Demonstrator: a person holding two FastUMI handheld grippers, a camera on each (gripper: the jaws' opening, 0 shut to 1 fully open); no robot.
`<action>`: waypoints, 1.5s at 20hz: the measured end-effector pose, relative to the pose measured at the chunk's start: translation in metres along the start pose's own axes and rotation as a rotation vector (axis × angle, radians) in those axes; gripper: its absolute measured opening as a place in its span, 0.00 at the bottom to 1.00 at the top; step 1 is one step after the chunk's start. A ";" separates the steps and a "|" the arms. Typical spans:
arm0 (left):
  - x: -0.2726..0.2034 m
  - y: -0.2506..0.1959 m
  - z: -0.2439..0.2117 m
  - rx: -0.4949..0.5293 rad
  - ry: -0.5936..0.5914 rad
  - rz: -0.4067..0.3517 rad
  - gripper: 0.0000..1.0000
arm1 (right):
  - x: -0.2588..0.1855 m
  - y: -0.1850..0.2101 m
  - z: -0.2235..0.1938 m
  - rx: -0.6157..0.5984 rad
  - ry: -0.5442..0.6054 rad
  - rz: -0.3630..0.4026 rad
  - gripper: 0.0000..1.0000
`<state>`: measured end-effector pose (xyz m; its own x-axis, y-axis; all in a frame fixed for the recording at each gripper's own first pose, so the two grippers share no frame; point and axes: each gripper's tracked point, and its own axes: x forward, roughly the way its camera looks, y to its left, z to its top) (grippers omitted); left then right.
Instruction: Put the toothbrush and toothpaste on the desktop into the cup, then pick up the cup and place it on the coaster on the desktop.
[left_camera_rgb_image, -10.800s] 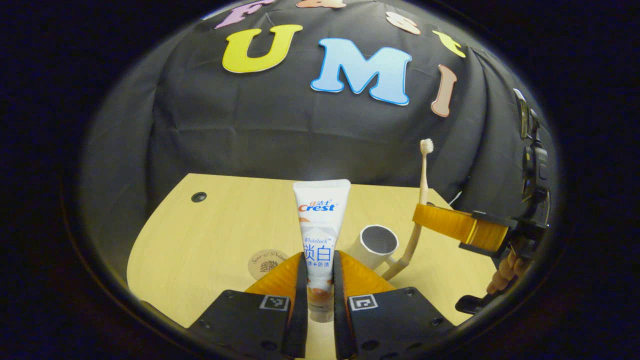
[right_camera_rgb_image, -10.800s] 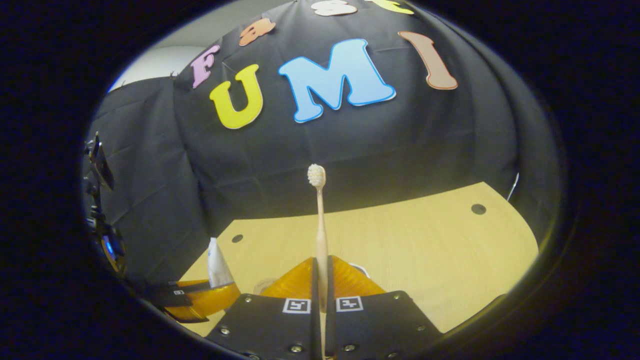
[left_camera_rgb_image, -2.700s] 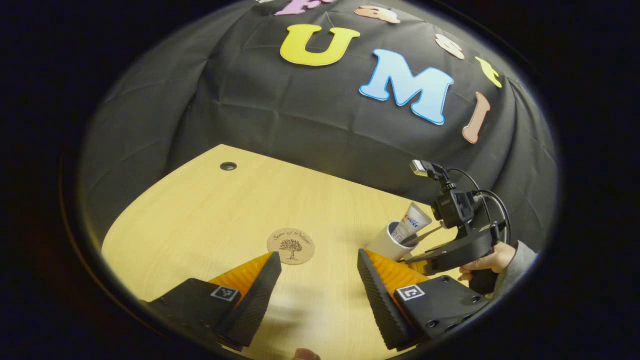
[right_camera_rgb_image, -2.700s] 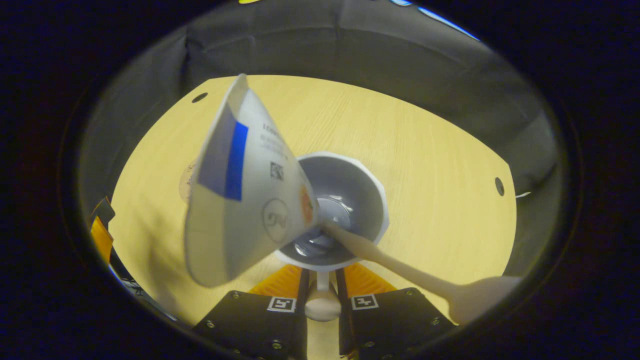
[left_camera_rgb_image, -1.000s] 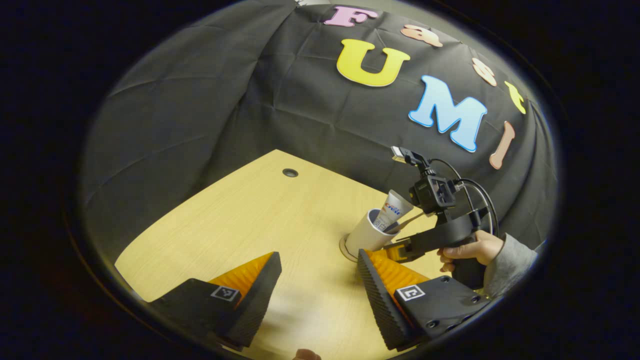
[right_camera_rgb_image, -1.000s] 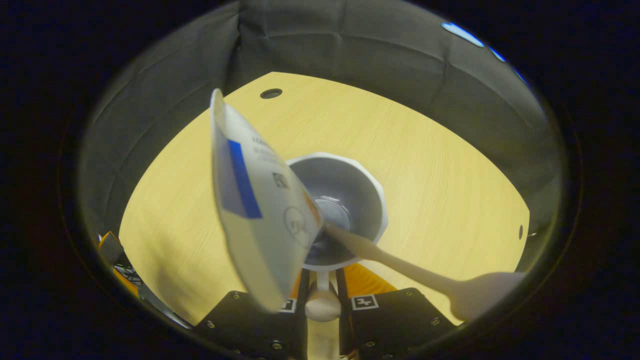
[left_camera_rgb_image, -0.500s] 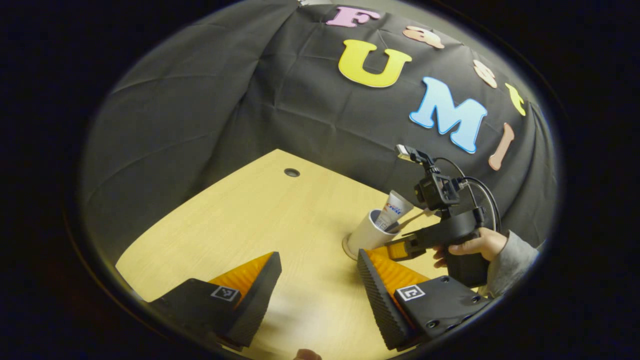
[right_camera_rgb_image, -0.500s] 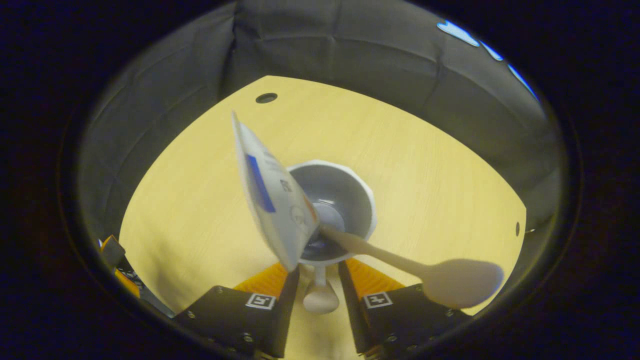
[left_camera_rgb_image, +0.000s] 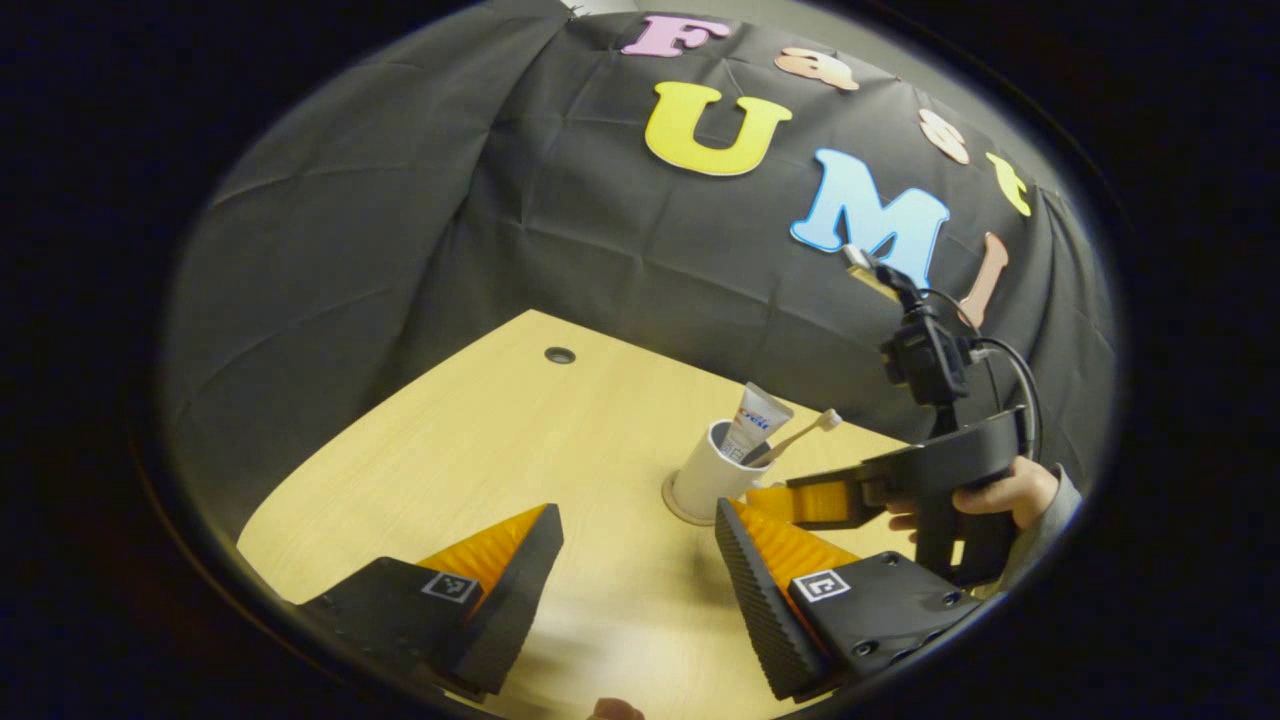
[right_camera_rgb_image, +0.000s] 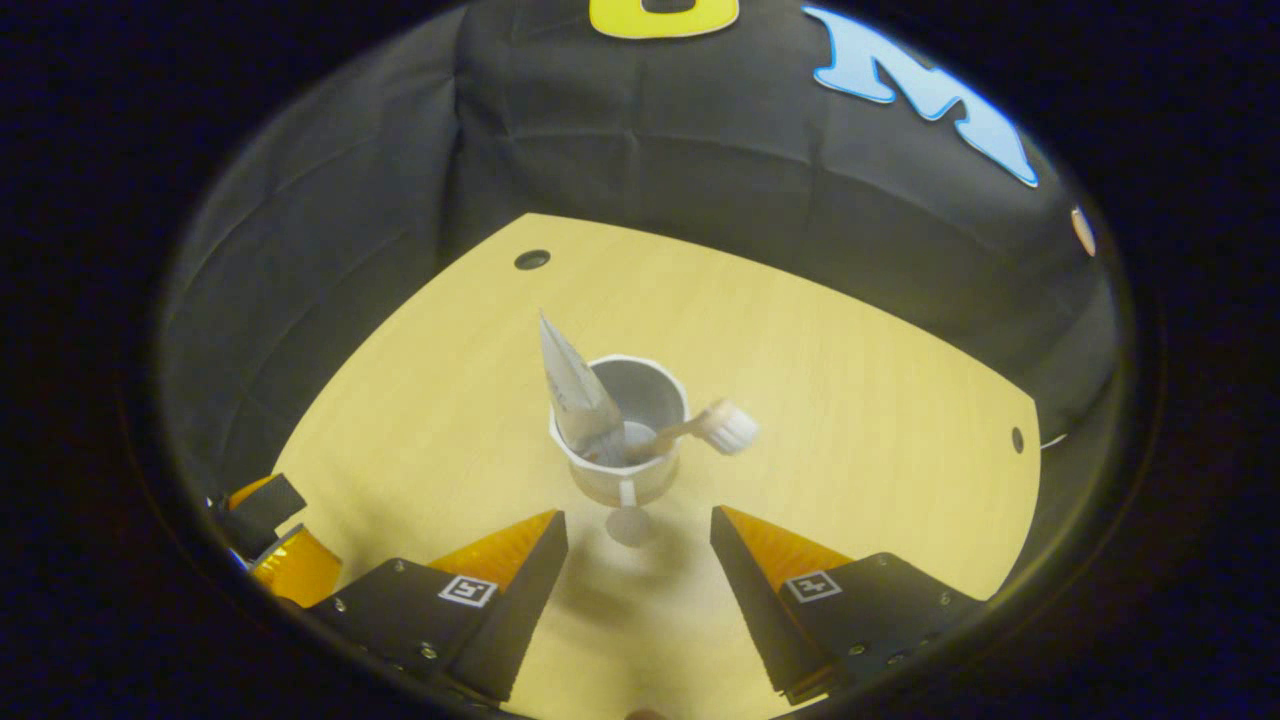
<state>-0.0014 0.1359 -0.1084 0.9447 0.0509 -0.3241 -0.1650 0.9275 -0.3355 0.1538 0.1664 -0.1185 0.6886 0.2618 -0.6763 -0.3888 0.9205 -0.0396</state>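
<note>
1. Pale wooden table (right_camera_rgb_image: 880, 400) lies under the right gripper (right_camera_rgb_image: 638, 590), whose fingers are spread wide, gripping nothing.
2. Just ahead stands the white plastic cup (right_camera_rgb_image: 622, 440) with its handle, on the round cork coaster (left_camera_rgb_image: 680, 508), away from the table's edges.
3. The white toothpaste tube (right_camera_rgb_image: 572, 392) and beige toothbrush (right_camera_rgb_image: 700, 428) lean inside it.
4. The left gripper (left_camera_rgb_image: 640, 575), jaws apart, hovers nearby.

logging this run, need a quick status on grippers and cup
Left gripper open, holding nothing. Right gripper open, just short of the cup. Toothpaste and toothbrush in cup, cup on coaster. Nothing in the way.
</note>
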 end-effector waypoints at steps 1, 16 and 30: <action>0.002 -0.005 0.000 0.005 -0.002 -0.005 0.98 | -0.013 -0.005 0.003 0.009 -0.033 -0.007 0.89; 0.012 -0.129 0.028 0.157 -0.103 -0.174 0.98 | -0.175 -0.086 -0.010 0.153 -0.562 -0.264 0.88; -0.017 -0.205 0.057 0.228 -0.305 -0.149 0.98 | -0.250 -0.132 -0.021 0.070 -0.804 -0.361 0.88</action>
<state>0.0323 -0.0337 0.0160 0.9999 -0.0148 0.0021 0.0149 0.9896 -0.1431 0.0205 -0.0267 0.0405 0.9944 0.0523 0.0917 -0.0443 0.9952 -0.0875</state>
